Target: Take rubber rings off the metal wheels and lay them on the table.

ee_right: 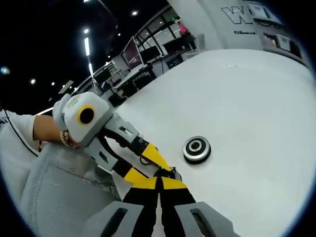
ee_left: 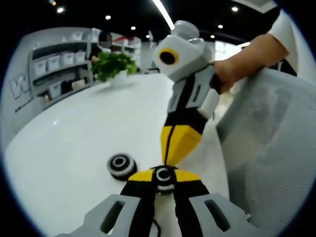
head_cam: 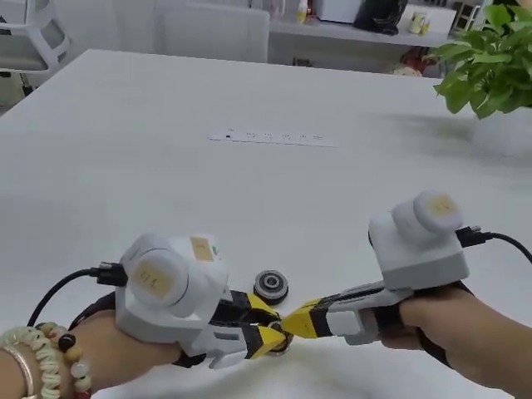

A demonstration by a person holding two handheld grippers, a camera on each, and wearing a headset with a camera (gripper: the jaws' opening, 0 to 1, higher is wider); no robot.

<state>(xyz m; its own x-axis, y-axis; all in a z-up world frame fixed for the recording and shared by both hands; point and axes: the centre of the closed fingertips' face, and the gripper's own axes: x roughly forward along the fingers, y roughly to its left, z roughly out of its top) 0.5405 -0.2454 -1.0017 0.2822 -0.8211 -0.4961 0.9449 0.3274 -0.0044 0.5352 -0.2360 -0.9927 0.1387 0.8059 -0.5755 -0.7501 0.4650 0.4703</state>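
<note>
Contact is happening at the very tips. Your left gripper (head_cam: 270, 326) is closing firmly on a small metal wheel (ee_left: 163, 176), holding it just above the table (head_cam: 249, 191), close in front of you. Your right gripper (ee_right: 159, 181) is coming in from the opposite side, nearly nose to nose with the left, so the two are lying almost along one line running left to right. Its jaws are sitting almost together, with the tips touching the held wheel's edge. Whether they are actually pinching the rubber ring there, I cannot tell, because it is too small against the yellow tips.

For the right gripper the ring is lying straight ahead, so any pull will probably be running back along that line, away from the left gripper.

A second wheel (head_cam: 271, 285), with its black ring on, is lying flat just beyond the meeting point, on the far side of both grippers and apart from them.
</note>
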